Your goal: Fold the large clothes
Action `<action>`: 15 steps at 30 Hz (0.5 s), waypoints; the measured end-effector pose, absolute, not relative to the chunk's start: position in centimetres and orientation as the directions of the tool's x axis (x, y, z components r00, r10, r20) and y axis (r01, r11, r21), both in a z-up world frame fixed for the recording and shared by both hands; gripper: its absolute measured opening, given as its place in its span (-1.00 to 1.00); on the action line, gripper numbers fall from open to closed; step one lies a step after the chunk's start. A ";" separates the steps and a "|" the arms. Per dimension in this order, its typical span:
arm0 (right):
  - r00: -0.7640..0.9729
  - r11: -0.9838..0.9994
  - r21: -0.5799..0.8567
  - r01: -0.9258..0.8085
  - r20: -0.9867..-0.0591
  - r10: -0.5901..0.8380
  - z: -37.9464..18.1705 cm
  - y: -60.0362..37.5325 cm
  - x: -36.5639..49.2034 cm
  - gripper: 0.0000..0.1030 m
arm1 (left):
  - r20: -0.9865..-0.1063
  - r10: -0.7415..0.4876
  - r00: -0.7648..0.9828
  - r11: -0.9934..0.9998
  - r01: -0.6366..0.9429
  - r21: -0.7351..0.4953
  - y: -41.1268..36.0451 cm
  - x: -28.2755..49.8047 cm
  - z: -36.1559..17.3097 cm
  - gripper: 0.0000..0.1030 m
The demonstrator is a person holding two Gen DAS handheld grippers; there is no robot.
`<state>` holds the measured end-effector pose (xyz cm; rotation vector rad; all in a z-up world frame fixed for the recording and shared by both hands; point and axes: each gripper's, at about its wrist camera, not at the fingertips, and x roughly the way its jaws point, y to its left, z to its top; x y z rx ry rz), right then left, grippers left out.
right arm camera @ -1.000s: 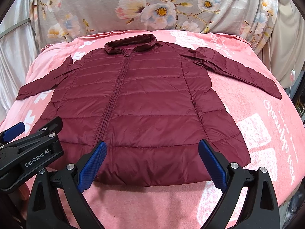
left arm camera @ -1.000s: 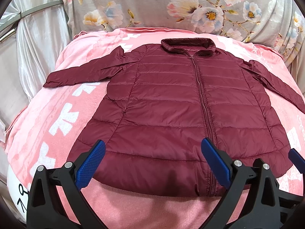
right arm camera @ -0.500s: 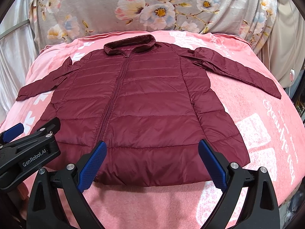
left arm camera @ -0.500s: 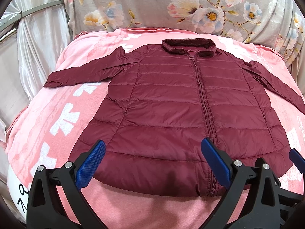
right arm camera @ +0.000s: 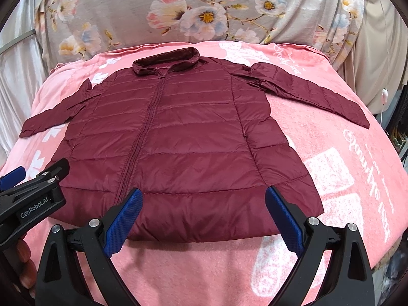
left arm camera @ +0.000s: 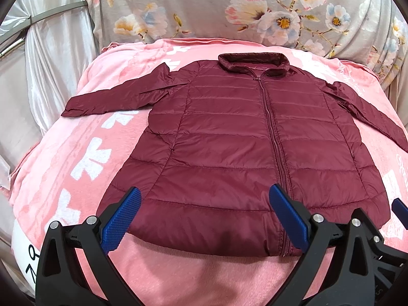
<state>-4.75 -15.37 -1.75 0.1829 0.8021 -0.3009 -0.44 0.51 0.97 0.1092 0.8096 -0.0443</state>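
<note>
A floral sheet (left arm camera: 229, 7) drapes behind the fuzzy pink blanket (left arm camera: 84, 158). On it lies the quilted maroon jacket (left arm camera: 250, 140), zipped, flat, sleeves spread. The left gripper (left arm camera: 206, 219) and right gripper (right arm camera: 201, 216) hover at its hem, fingers spread apart, holding nothing.

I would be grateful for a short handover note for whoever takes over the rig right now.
Left gripper: open, empty, poised near the hem.
Right gripper: open, empty, also near the hem, beside the left one.
Jacket: lies flat, zipped, front up on the pink blanket, collar at the far end, both sleeves spread out to the sides.
Done: the jacket is laid out; no fold is made.
Left: fold the sleeves in, then fold the body, likely from the hem upward.
</note>
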 end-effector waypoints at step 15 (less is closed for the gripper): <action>0.660 0.932 0.044 0.361 -0.718 -0.222 -1.2 -16.9 -5.6 0.83 | -0.716 0.003 0.698 0.991 0.094 0.096 -0.3 -1.3 1.3 0.90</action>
